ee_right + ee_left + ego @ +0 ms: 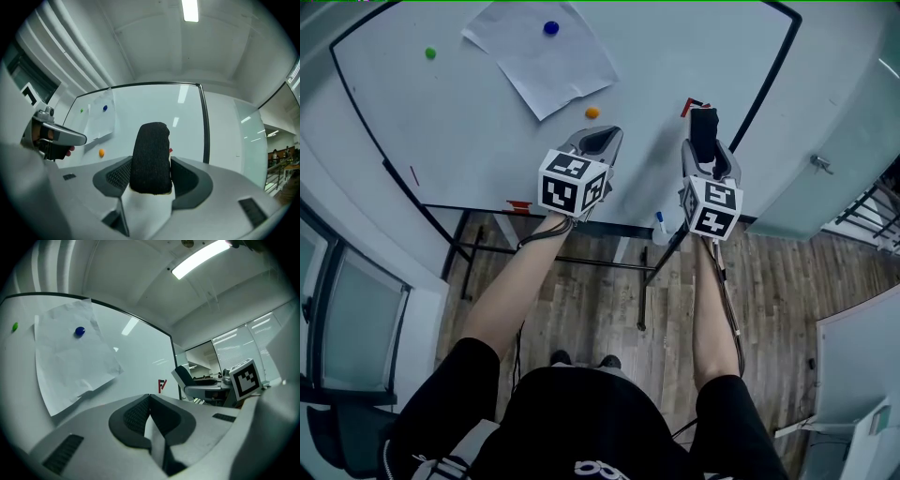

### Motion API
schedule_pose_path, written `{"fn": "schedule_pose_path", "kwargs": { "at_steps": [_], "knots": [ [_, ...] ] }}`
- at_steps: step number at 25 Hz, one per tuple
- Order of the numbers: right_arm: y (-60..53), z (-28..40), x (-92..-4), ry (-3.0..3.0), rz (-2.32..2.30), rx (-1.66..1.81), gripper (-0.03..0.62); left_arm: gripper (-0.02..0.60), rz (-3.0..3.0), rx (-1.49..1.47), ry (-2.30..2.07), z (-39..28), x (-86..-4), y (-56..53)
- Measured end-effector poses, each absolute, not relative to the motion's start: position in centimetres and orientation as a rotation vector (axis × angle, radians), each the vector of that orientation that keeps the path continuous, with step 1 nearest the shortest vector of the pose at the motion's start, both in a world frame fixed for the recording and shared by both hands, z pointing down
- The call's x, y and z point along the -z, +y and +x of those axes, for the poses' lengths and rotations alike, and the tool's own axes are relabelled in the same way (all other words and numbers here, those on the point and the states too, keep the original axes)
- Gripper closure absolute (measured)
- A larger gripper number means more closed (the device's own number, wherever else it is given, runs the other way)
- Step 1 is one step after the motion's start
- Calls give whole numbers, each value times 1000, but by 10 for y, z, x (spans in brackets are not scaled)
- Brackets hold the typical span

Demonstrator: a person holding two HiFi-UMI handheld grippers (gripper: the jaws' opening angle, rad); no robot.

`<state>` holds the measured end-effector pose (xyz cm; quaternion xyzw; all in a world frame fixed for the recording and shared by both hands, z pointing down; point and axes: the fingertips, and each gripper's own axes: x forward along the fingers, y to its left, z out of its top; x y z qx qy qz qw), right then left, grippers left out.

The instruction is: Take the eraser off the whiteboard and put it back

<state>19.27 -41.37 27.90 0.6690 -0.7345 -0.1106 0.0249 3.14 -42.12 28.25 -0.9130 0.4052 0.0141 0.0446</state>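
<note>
The black felt eraser [151, 157] stands upright between the jaws of my right gripper [151, 173], which is shut on it. In the head view the eraser [704, 134] is held just off the whiteboard [450, 122], near its lower right frame. My left gripper [598, 142] hovers close to the board below the orange magnet [592, 112]; its jaws are shut with nothing between them [150, 416]. A small red mark [161, 386] shows on the board ahead of the left gripper.
A white paper sheet [541, 54] hangs under a blue magnet [550, 28]; a green magnet [430, 53] sits to its left. A marker [661, 223] lies on the board's tray. Grey wall panel [825, 159] stands to the right, wood floor [600, 300] below.
</note>
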Motion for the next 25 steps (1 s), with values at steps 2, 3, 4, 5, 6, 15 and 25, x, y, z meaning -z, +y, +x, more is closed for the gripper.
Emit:
{"fn": "schedule_pose_path", "kwargs": {
  "at_steps": [2,3,4,5,6,15,25],
  "knots": [
    [-403,194,-290,-2276,2070,318,330,560,-2801,-23,1231,29,-294,-410],
    [-399,194,-296,-2279,2070,304,330,560,-2805,-9,1224,28,-301,-405],
    [-394,194,-302,-2282,2069,288,330,560,-2808,8,1218,27,-307,-399],
    [-389,194,-308,-2284,2068,270,330,560,-2809,24,1217,26,-314,-394],
    [-384,195,-314,-2285,2068,253,330,560,-2810,37,1220,25,-321,-389],
    [-344,202,-372,-2254,2035,152,330,560,-2849,93,1281,8,-368,-360],
    [-330,215,-397,-2220,2033,108,330,560,-2861,119,1305,2,-384,-358]
  ]
}}
